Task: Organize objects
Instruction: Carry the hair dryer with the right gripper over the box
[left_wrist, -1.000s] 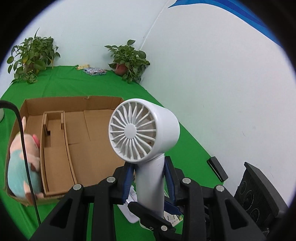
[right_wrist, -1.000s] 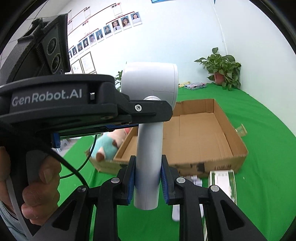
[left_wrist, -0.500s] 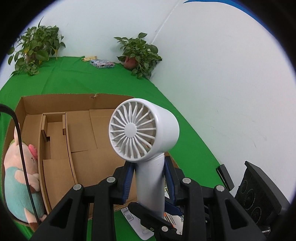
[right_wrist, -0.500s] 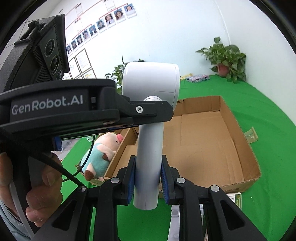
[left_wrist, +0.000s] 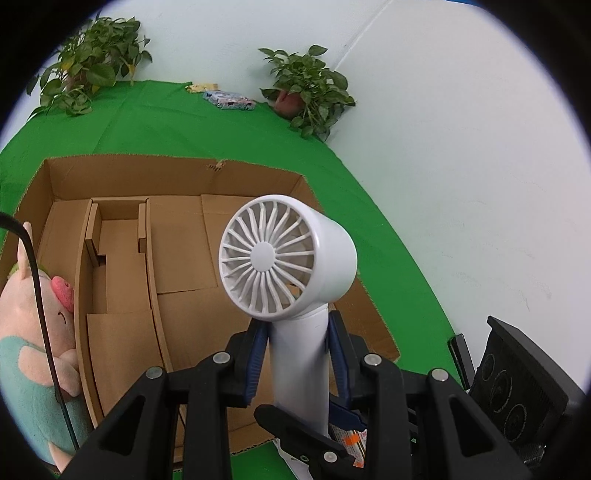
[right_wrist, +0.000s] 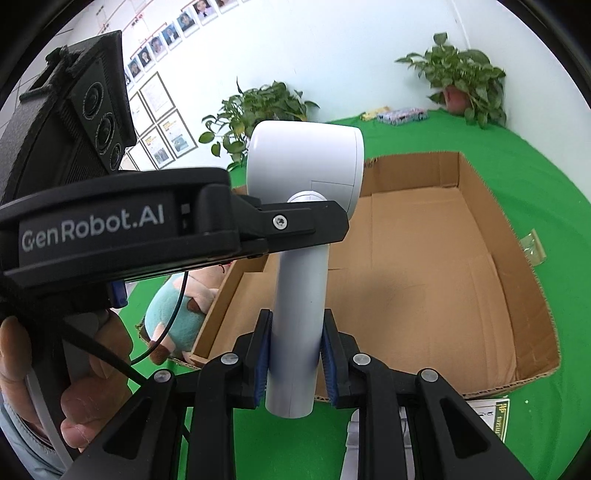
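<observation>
While the cardboard box (left_wrist: 177, 229) lay open on the green desk (right_wrist: 554, 177), the white fan (left_wrist: 288, 258) hung above it; both the left gripper (left_wrist: 297, 354) and the right gripper (right_wrist: 295, 363) had jaws clenched on its handle; next, probably lowering it inside and releasing.

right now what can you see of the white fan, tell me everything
The fan is a small white handheld one of smooth plastic: a round head with a radial grille and centre hub, on a tube handle. It stands upright over the cardboard box, grille facing the left camera. Both hand-held grippers clamp the handle between blue pads: the left higher up, the right near its open lower end.
</observation>
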